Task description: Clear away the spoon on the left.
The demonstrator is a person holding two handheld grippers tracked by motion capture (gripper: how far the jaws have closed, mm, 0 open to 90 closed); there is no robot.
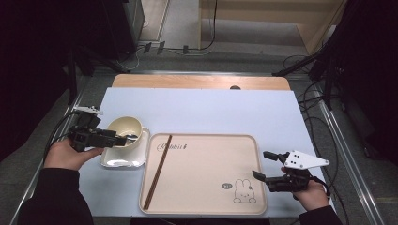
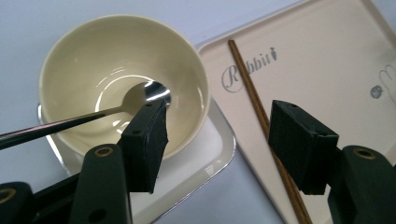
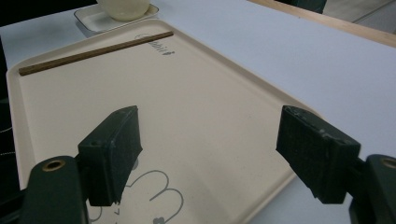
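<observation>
Here the left hand-held gripper (image 2: pixel 217 142) is seen with its jaws spread wide and nothing clamped, just short of the cream bowl (image 1: pixel 125 131) on the small white tray (image 1: pixel 123 161) near the counter's left edge. The metal spoon (image 2: pixel 88 119) is propped in the bowl, its handle slanting out over the rim, close beside one jaw. The right hand-held gripper (image 1: pixel 261 165), also wide open and empty, is held at the beige tray's (image 1: pixel 202 208) right edge, well apart from the spoon.

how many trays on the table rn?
2. The big beige tray with the rabbit print lies mid-table and holds the chopsticks. The small white tray sits just left of it, under the bowl.
</observation>
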